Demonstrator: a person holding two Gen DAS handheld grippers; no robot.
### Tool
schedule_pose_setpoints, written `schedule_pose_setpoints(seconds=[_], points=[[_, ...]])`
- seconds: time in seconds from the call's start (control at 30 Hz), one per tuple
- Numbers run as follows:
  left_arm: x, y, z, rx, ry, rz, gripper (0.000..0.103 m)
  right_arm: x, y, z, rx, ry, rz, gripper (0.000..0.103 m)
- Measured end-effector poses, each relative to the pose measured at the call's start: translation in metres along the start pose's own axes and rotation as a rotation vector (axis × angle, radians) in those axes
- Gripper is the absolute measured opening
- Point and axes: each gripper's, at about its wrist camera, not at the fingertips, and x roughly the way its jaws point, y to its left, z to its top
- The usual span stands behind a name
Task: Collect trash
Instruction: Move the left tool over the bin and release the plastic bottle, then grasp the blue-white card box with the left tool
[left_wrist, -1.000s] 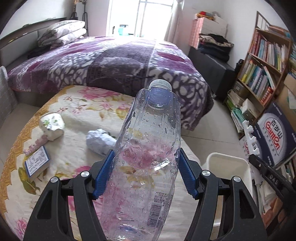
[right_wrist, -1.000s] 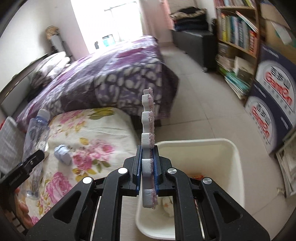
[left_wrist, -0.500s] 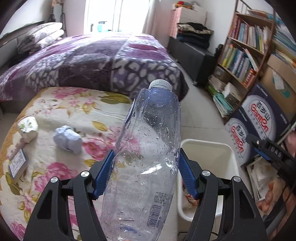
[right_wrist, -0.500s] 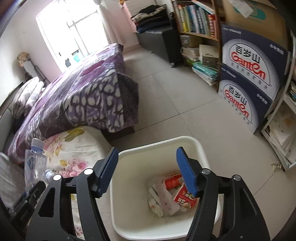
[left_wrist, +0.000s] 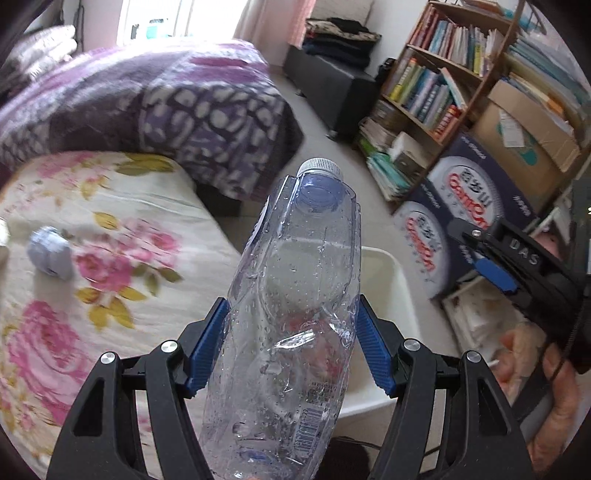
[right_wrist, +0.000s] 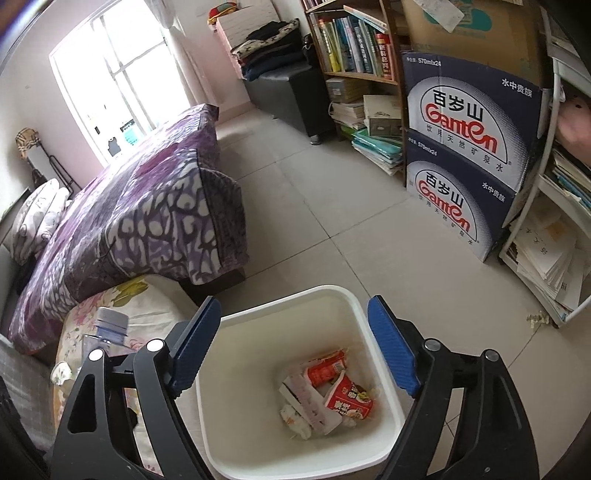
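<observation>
Carrying clear crumpled plastic bottle (left_wrist: 291, 325) clenched in left hand-held gripper (left_wrist: 290, 347), we should centre over white plastic bin (right_wrist: 332, 295) before releasing; right hand-held gripper (right_wrist: 295, 350) spread empty.

You have a bed with a purple patterned blanket (right_wrist: 147, 229) running back toward the bright window (right_wrist: 122, 85). On your right, two stacked dark blue water cartons (right_wrist: 469, 158) stand on the tiled floor (right_wrist: 314, 229) beside a wooden bookshelf (right_wrist: 354, 48) with books piled at its foot.
</observation>
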Motion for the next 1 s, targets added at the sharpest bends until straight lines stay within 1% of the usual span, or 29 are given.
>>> schedule_pose_setpoints(seconds=[0.1,0.2,0.23,0.3,0.4,0.47,0.57,0.67,0.7,0.77,0.87,0.9,0.93,0.97,1.0], points=[[0.004,-0.008,-0.002,-0.006,0.021,-0.079,0.067,0.000,-0.006,0.002,0.020,0.000,-0.004,0.080],[0.007,-0.012,-0.004,-0.026,0.054,-0.176,0.068,0.000,-0.010,0.003,0.034,0.002,0.000,0.081],[0.008,-0.013,-0.005,-0.035,0.064,-0.196,0.068,-0.001,-0.009,0.003,0.032,0.002,0.000,0.081],[0.007,-0.012,-0.005,-0.038,0.060,-0.199,0.072,0.000,-0.009,0.003,0.025,0.003,0.001,0.082],[0.005,-0.008,-0.003,-0.046,0.055,-0.172,0.073,0.001,-0.006,0.001,0.012,0.011,0.002,0.083],[0.004,-0.002,-0.002,-0.056,0.054,-0.140,0.076,0.002,-0.002,0.000,0.007,0.016,0.002,0.085],[0.001,0.014,-0.002,-0.056,0.054,-0.053,0.076,0.005,0.004,-0.002,-0.006,0.029,0.006,0.087],[-0.001,0.035,-0.003,-0.071,0.063,0.010,0.077,0.011,0.018,-0.007,-0.047,0.055,0.012,0.087],[-0.003,0.046,-0.004,-0.070,0.064,0.060,0.077,0.012,0.021,-0.009,-0.055,0.060,0.014,0.087],[-0.006,0.060,-0.005,-0.067,0.060,0.114,0.077,0.014,0.030,-0.013,-0.078,0.073,0.021,0.088],[-0.010,0.093,-0.007,-0.081,0.076,0.211,0.077,0.018,0.044,-0.020,-0.122,0.095,0.030,0.089],[-0.012,0.109,-0.009,-0.086,0.084,0.258,0.077,0.021,0.052,-0.023,-0.146,0.106,0.033,0.089],[-0.013,0.119,-0.010,-0.084,0.089,0.287,0.077,0.022,0.056,-0.026,-0.159,0.110,0.033,0.090],[-0.015,0.134,-0.012,-0.073,0.099,0.347,0.077,0.024,0.062,-0.029,-0.178,0.118,0.035,0.090],[-0.015,0.143,-0.012,-0.063,0.110,0.387,0.077,0.025,0.065,-0.031,-0.189,0.121,0.036,0.090]])
